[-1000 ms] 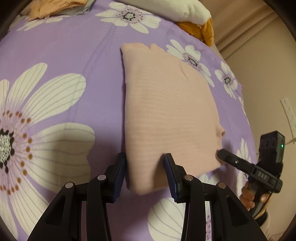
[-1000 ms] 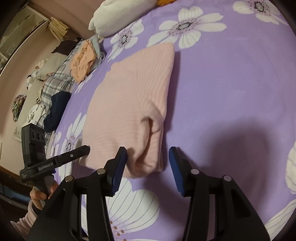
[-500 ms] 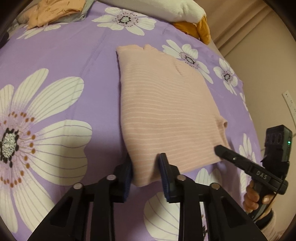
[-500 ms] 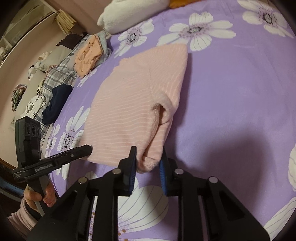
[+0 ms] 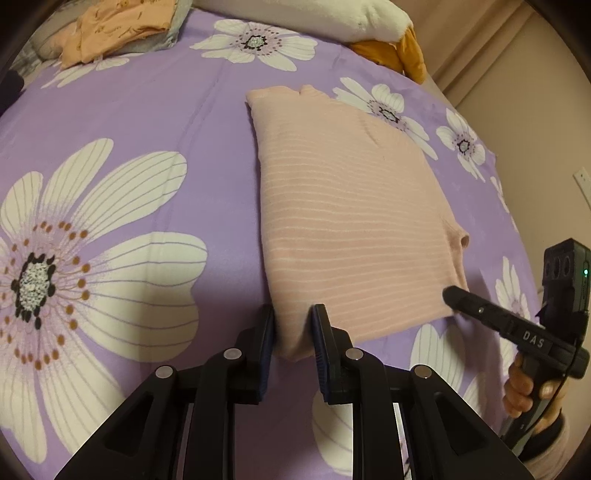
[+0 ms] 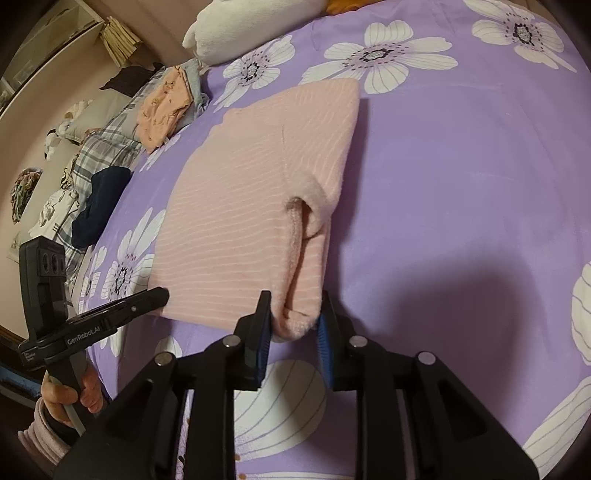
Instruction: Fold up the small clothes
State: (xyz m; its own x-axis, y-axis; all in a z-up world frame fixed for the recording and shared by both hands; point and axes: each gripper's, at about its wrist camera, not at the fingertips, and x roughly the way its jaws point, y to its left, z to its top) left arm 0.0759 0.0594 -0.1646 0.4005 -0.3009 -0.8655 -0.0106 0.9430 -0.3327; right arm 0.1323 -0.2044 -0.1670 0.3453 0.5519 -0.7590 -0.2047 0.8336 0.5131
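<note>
One pink striped garment (image 5: pixel 354 221) between two grippers, left gripper (image 5: pixel 292 325) and right gripper (image 6: pixel 294 317); one orange garment (image 6: pixel 162 107), one white pillow (image 6: pixel 255 26) beyond.

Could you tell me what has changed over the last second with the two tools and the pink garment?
Both tools closed in: a second ago each straddled a near corner of the pink striped garment with its jaws wide apart. Now the left tool is clamped on the near left corner and the right tool on the near right corner. The garment itself stayed folded, flat on the purple floral bedsheet.
</note>
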